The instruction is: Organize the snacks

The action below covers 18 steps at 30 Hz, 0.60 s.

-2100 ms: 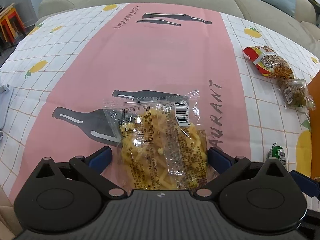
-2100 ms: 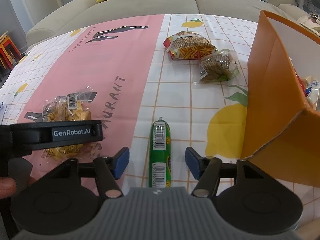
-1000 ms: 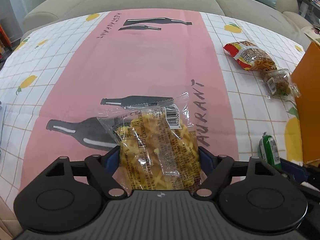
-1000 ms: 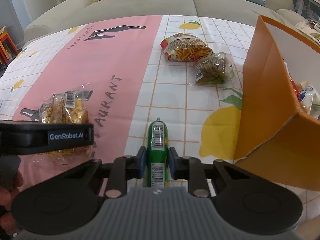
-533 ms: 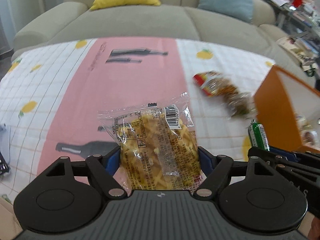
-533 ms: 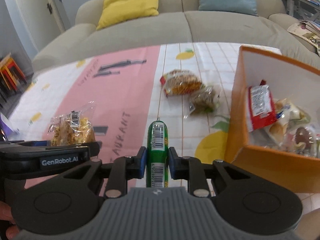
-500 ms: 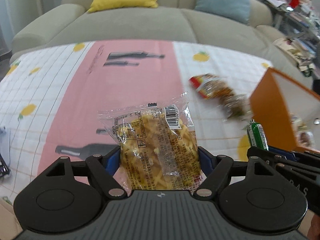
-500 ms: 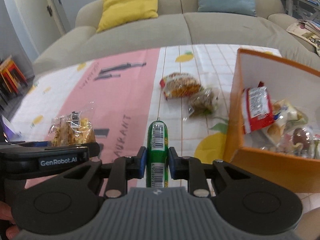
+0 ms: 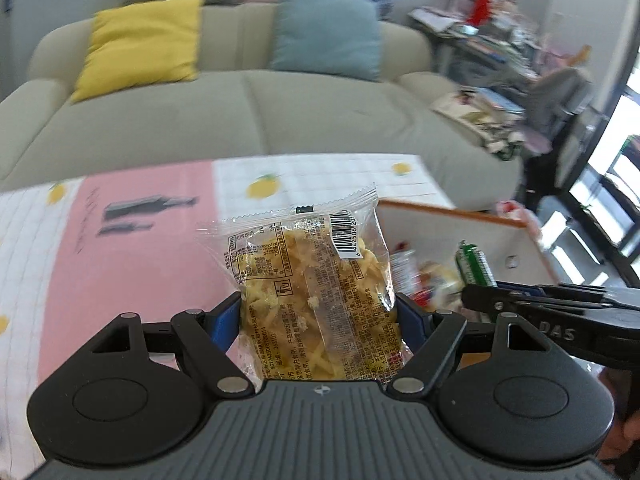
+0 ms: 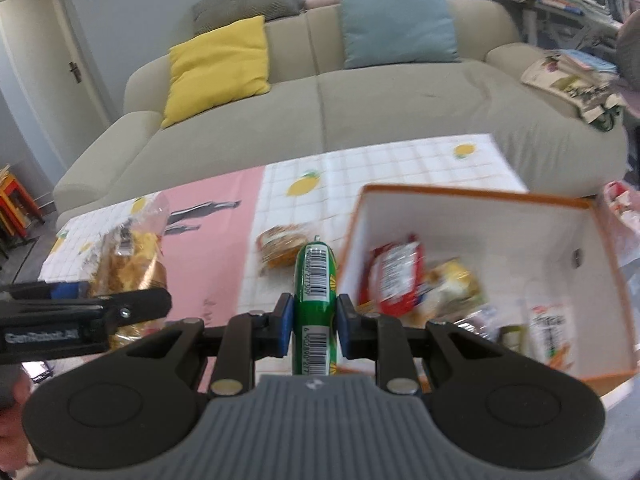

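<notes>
My left gripper (image 9: 318, 314) is shut on a clear packet of yellow noodle snack (image 9: 312, 280), held up above the tablecloth. My right gripper (image 10: 314, 320) is shut on a green sausage stick (image 10: 315, 280) with barcode labels, held in the air just left of the orange box (image 10: 472, 196). The box has a white inside and holds several snack packets, a red one (image 10: 394, 276) among them. The left wrist view shows the same box (image 9: 448, 210) at the right, with the green stick (image 9: 474, 266) before it. The noodle packet (image 10: 128, 264) also shows in the right wrist view at the left.
One snack packet (image 10: 282, 248) lies on the lemon-print tablecloth (image 10: 384, 168) left of the box. A beige sofa (image 10: 360, 112) with a yellow cushion (image 10: 218, 66) and a blue cushion (image 10: 396, 22) stands behind the table. A cluttered desk (image 9: 488, 36) is at the far right.
Both grippers have risen from the table with their snacks and swung right toward the orange box, whose inside now shows. Both grips are unchanged.
</notes>
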Available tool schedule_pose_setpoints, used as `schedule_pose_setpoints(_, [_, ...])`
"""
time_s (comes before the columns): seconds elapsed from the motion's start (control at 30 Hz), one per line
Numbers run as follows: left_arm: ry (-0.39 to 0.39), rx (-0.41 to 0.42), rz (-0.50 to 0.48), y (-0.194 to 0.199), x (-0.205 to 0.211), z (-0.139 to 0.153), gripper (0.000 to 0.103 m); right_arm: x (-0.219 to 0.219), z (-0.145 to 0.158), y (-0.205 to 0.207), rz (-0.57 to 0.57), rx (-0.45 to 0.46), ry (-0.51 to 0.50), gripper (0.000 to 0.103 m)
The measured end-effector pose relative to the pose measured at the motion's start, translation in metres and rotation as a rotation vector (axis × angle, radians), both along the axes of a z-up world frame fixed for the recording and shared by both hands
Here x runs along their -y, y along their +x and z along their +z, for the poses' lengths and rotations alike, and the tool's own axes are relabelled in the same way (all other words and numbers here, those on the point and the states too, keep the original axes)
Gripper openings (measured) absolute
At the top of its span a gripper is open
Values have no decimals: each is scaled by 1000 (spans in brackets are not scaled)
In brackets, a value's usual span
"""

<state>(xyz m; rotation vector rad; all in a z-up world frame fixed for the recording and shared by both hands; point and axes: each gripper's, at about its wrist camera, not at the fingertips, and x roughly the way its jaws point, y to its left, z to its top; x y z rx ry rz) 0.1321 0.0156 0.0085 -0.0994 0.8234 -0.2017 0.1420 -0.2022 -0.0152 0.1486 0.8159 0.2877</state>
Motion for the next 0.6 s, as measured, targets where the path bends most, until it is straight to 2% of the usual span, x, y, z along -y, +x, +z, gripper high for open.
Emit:
schedule_pose_setpoints(0.2, [19, 37, -151, 28, 51, 13, 90, 39, 12, 16, -61, 3, -69, 20])
schedule_pose_setpoints(0.3, [24, 24, -204, 43, 74, 11, 90, 58, 12, 23, -86, -9, -95, 20])
schedule_pose_setpoints(0.6, [102, -27, -358, 78, 136, -13, 90, 99, -25, 54, -151, -110, -133, 20])
